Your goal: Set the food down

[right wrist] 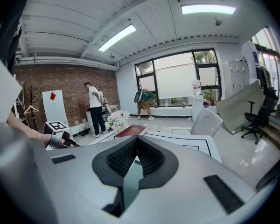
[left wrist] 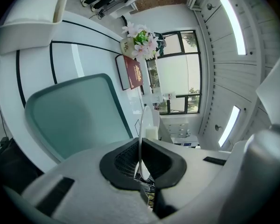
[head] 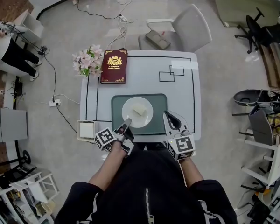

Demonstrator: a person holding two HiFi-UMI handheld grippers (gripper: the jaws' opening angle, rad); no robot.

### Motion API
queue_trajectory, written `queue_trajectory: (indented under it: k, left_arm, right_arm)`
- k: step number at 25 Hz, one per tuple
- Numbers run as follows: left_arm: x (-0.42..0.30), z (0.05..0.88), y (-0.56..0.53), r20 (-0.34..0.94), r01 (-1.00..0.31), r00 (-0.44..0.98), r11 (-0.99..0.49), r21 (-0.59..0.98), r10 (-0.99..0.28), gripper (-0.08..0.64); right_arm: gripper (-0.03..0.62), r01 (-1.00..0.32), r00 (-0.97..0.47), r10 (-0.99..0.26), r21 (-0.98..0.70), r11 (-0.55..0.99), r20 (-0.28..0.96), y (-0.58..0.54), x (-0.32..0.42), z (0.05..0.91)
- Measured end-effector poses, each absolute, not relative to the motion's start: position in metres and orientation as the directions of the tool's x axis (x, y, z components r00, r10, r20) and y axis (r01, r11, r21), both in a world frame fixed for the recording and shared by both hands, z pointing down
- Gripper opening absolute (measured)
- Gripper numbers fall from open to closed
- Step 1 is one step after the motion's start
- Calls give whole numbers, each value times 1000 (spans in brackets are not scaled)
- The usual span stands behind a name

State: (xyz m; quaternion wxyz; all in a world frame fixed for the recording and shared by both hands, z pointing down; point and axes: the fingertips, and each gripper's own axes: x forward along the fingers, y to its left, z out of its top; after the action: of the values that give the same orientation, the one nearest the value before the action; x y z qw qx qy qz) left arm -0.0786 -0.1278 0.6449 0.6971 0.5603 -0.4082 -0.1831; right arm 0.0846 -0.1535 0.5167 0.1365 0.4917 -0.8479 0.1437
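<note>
A white plate [head: 137, 112] carries a small pale block of food [head: 138, 110] over the green placemat [head: 116, 101] on the white table [head: 177, 87]. My left gripper [head: 126, 125] is shut on the plate's near-left rim. In the left gripper view the plate [left wrist: 141, 125] shows edge-on between the pads, the food [left wrist: 150, 133] just beyond them. Whether the plate rests on the placemat [left wrist: 74, 115] I cannot tell. My right gripper [head: 170, 118] hovers at the mat's near-right corner, shut and holding nothing; its pads meet in the right gripper view [right wrist: 135, 155].
A red book [head: 114, 66] and pink flowers [head: 87, 62] lie at the table's far left. A white tray [head: 86, 129] sits off the near-left corner. A grey chair [head: 186, 29] stands behind the table. People stand near the brick wall [right wrist: 32, 92].
</note>
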Motion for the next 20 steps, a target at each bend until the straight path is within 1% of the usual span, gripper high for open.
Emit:
queue_trajectory:
  k: [12, 20]
  left_arm:
    - [-71, 687, -125, 436, -272, 626, 343, 899, -647, 12]
    - [-59, 708, -132, 480, -348, 648, 331, 877, -591, 11]
  right_arm:
    - [8, -892, -444, -804, -108, 439, 397, -149, 95, 521]
    - [8, -910, -407, -818, -105, 401, 406, -145, 105, 524]
